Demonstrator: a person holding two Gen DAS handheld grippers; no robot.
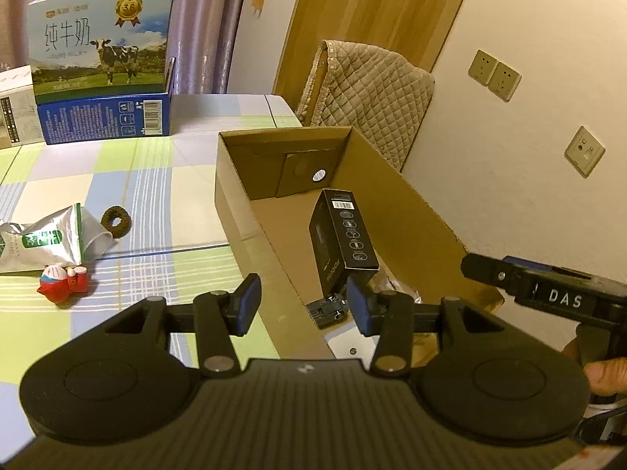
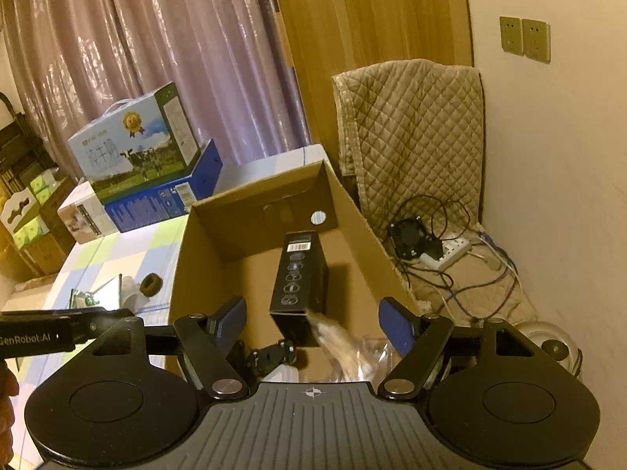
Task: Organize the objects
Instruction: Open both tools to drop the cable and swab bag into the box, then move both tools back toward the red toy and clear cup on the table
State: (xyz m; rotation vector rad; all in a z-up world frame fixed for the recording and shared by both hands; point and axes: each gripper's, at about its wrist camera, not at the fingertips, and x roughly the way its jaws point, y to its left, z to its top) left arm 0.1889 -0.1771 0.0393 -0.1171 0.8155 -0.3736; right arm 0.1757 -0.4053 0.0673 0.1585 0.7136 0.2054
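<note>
While the cardboard box (image 1: pixel 392 203) sits open on the bench (image 1: pixel 156 180), a black carton (image 1: pixel 345 235) lies inside it, just ahead of both sets of fingers. Left gripper (image 1: pixel 303 303): fingers parted, nothing between them; the near wall of the box runs under the gap. Right gripper (image 2: pixel 311 323): fingers spread wide, empty, with the near end of the black carton just beyond them. A small black gadget (image 2: pixel 272 356) and crinkled clear wrap (image 2: pixel 368 356) lie on the box floor close below the right fingers.

Left of the left fingers, on the bench: a foil pouch (image 1: pixel 43 241), a red toy figure (image 1: pixel 64 280), a brown ring (image 1: pixel 116 221). Far beyond, a milk case (image 1: pixel 102 43) on a blue box (image 1: pixel 106 117).

Only the right view shows the floor right of the box: tangled cables, a power strip (image 2: pixel 450 252), a small fan (image 2: pixel 407 235), and a quilted cover (image 2: pixel 411 137). Only the left view shows the toy figure.
</note>
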